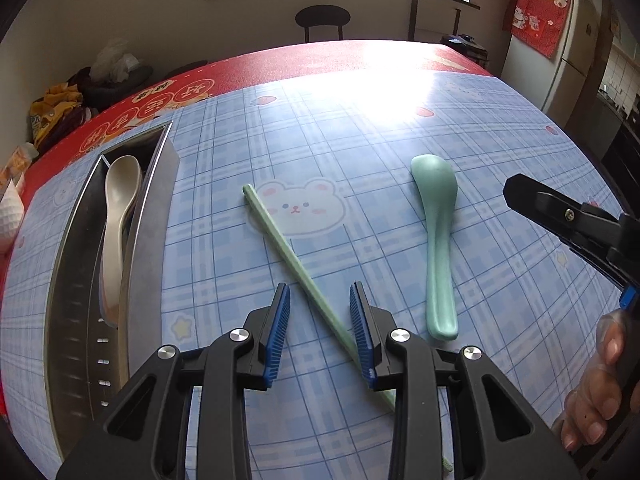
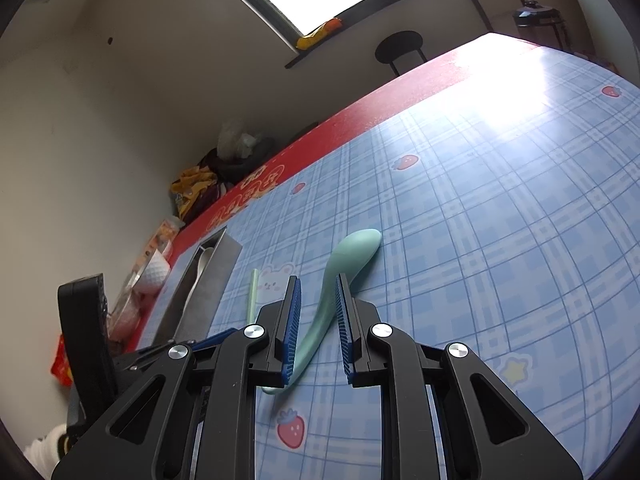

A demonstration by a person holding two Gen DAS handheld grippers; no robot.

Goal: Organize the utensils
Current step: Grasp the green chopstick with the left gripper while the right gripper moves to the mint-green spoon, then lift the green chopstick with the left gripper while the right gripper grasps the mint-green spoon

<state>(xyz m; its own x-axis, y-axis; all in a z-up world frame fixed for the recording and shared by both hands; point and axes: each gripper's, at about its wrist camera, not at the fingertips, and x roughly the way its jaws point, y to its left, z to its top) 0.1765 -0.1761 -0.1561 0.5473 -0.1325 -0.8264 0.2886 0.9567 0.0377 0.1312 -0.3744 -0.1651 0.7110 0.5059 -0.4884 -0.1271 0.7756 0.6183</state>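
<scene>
A green chopstick [image 1: 296,260] lies diagonally on the blue checked tablecloth. My left gripper [image 1: 320,292] is open, its blue pads on either side of the chopstick's lower part. A teal spoon [image 1: 436,240] lies bowl-down to the right; in the right wrist view the spoon [image 2: 340,276] runs between the open pads of my right gripper [image 2: 318,280]. A steel utensil tray [image 1: 80,280] at the left holds a cream spoon [image 1: 118,216]. The tray [image 2: 208,280] and chopstick tip [image 2: 253,292] also show in the right wrist view.
The right gripper's body [image 1: 568,216] and the hand holding it sit at the right edge. Snack bags [image 1: 56,116] and a white golf-ball-like object [image 2: 154,272] lie beyond the table's left side. A black stool [image 1: 322,20] stands beyond the far edge.
</scene>
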